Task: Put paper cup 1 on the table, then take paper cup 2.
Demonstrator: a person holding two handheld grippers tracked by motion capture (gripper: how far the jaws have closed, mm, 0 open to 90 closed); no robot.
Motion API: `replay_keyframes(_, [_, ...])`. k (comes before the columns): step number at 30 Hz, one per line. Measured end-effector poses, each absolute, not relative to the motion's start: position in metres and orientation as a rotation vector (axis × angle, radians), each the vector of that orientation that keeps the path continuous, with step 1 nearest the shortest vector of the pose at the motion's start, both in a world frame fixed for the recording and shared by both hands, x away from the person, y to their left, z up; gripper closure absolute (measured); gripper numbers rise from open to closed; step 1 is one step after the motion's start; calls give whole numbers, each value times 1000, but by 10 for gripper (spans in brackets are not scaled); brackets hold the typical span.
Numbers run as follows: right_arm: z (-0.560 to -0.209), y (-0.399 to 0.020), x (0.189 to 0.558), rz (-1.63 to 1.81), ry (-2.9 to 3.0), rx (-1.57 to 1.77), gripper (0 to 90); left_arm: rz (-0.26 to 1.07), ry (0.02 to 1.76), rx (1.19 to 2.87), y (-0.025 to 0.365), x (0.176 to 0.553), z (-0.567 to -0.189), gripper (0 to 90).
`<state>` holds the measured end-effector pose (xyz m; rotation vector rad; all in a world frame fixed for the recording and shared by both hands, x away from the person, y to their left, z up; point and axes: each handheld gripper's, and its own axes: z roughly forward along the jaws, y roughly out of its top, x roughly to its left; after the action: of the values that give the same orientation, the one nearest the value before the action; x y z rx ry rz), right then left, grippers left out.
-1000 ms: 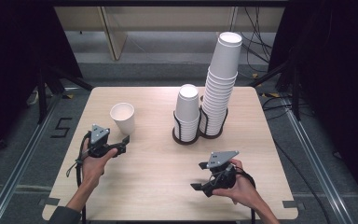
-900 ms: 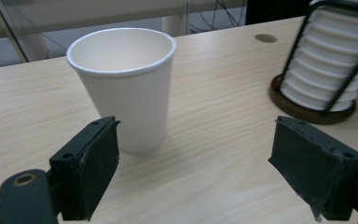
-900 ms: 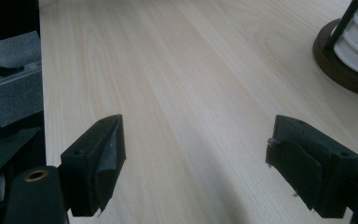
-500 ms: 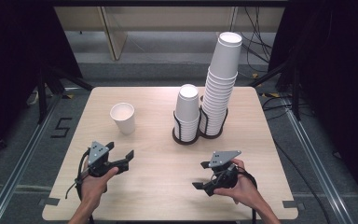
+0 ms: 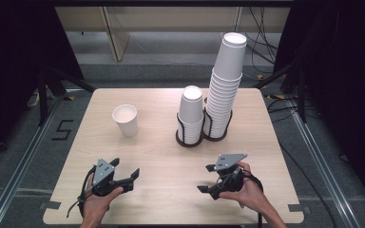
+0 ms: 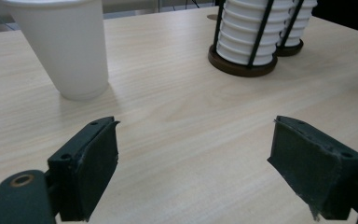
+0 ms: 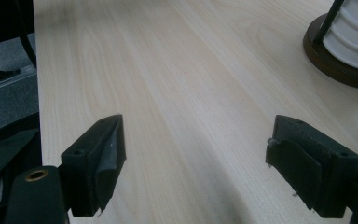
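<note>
With single cup (image 5: 125, 119) upright on surface (image 5: 161, 156), apart from left tool (image 5: 123, 173), I judge placement done; both tools open, empty. Right tool (image 5: 208, 178) next: fetch cup off short stack (image 5: 190, 114).

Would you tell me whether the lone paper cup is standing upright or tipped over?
Upright: the lone paper cup stands on its base on the table, open mouth facing up.

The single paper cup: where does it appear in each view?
High view: cup stands left of centre on the table, left of the holder.
Left gripper view: cup at upper left.
Right gripper view: not there.
Shared landmark: the holder, also at the right gripper view's upper right.
</note>
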<state>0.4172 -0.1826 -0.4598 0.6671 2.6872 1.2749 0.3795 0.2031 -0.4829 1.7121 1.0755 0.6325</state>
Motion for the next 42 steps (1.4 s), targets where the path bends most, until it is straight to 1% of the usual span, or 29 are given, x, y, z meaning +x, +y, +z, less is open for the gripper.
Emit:
replay_keyframes(4, [-460,-183,418,1280,2691,663,195,618,1057,1730,199,372,-485,145])
replay_keyframes(8, [-459,-185,418,1273,2681,686,195,644,1026,1744,196,365,-482,145])
replay_keyframes(15, [-459,-185,418,1275,2678,666,196,625,999,1757,189,353,-482,145])
replay_keyframes(21, [-455,-188,417,1288,2648,674,201,621,934,1784,180,346,-482,145])
replay_keyframes(25, [-445,-194,418,1292,2593,703,207,632,934,1782,180,346,-481,145])
replay_keyframes(30, [-431,-205,424,1303,2506,767,209,611,940,1781,180,346,-484,145])
replay_keyframes(42, [-382,-232,439,1351,2265,894,213,607,919,1790,174,345,-487,145])
